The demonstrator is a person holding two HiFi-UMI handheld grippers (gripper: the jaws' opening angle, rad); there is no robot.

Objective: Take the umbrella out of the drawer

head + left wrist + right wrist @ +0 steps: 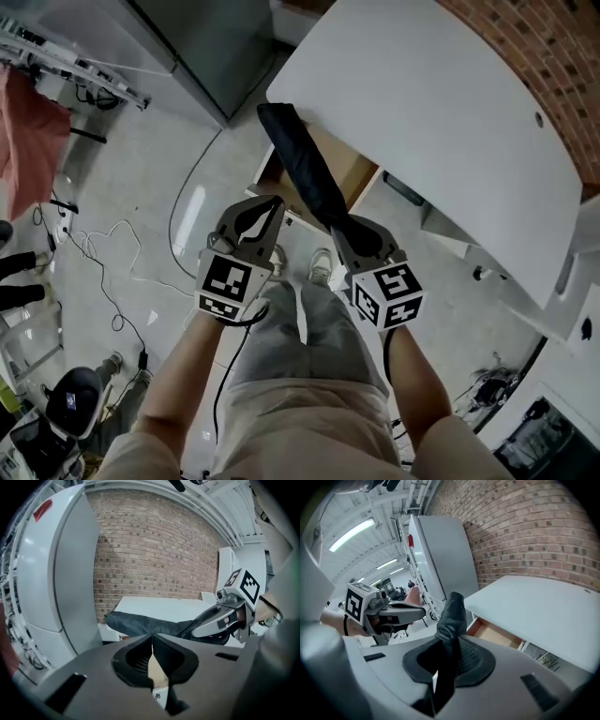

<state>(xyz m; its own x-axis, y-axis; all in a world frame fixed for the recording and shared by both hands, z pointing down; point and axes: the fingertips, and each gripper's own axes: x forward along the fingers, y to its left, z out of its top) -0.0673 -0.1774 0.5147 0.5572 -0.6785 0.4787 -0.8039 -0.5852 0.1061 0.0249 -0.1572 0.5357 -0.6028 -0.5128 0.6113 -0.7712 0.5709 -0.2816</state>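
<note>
the left claw hung idle beside the load, its jaws pressed together on nothing. just to its right was the umbrella, a folded black one, its soft creased fabric rolled into a long slim tube. it slanted up and away from the right claw, whose jaws were clamped narrow round its lower end. the umbrella's far tip reached over the open drawer, a shallow box with a pale wood-coloured inside, but no part of it appeared to rest in the drawer. further right ran the smooth white bench with its rounded edge, the drawer set beneath it, and a rough red brick wall beyond. the step in hand looked like the lift-out itself, close to done. the next move would call for carrying the umbrella clear of the bench edge without its tip catching, then finding somewhere to set it down.
</note>
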